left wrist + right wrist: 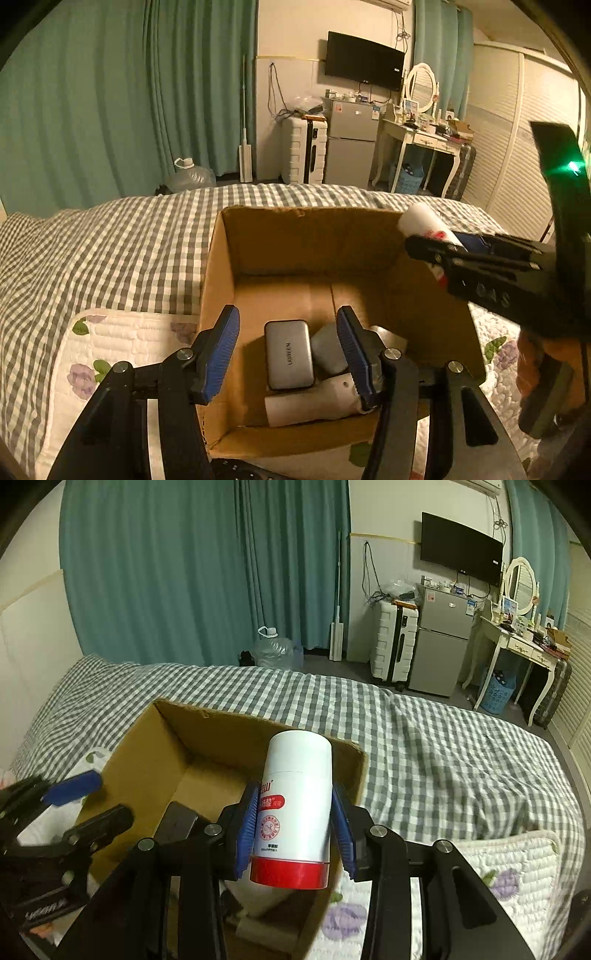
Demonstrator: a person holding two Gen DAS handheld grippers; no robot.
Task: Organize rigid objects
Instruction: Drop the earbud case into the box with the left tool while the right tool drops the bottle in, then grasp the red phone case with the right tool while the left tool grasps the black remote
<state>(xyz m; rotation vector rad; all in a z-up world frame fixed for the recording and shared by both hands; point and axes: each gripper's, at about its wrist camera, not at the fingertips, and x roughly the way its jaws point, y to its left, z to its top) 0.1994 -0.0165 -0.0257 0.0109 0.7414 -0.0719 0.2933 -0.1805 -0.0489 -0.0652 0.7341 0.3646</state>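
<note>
An open cardboard box (306, 240) (147, 746) stands on the bed. Inside lie a grey power bank (289, 355), a grey rounded object (328, 350) and a white tube-like object (314, 400). My left gripper (288, 350) is open and empty, its blue pads just above the box's near end. My right gripper (293, 825) is shut on a white bottle with a red cap (295, 808), cap toward me, held over the box's right wall. The bottle (424, 221) and the right gripper (480, 266) also show at the right of the left wrist view.
The bed has a grey checked cover (110, 240) (443, 746) and a white floral quilt (110, 343) (509, 878) beside the box. Beyond the bed stand teal curtains, a water jug (275, 650), a white suitcase (393, 642), a small fridge (441, 646) and a dressing table (517, 642).
</note>
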